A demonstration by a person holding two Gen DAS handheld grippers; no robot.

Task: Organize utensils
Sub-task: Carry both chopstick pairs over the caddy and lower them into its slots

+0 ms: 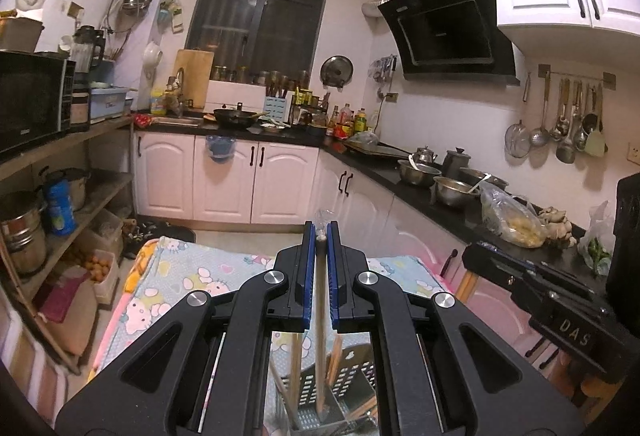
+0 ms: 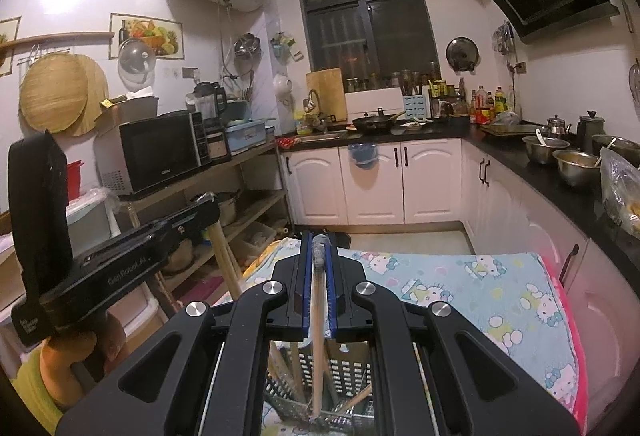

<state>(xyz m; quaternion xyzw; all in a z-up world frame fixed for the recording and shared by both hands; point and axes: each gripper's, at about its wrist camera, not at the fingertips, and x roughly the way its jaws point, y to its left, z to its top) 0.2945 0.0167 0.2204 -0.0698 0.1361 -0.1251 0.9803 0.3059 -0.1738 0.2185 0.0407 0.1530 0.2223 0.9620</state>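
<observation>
— While we look down past the tongs, what sits nearest us?

— Our left tongs (image 1: 321,232) are clamped on a wooden chopstick (image 1: 319,300), and our right tongs (image 2: 319,240) are clamped on another wooden chopstick (image 2: 317,320). Each stick runs down into the dark slotted utensil basket (image 2: 352,368) right below us, where more wooden sticks lean.

— And under the basket?

— A cartoon-print cloth (image 2: 472,288) covers the bench it stands on.

— Farther off?

— On the black counter (image 1: 404,180) we see steel bowls (image 1: 454,190), one with a spoon in it, beside a kettle (image 1: 455,160). A wok (image 1: 235,116) sits beside the sink, and a pale blue holder (image 1: 277,107) near it carries utensils.
</observation>
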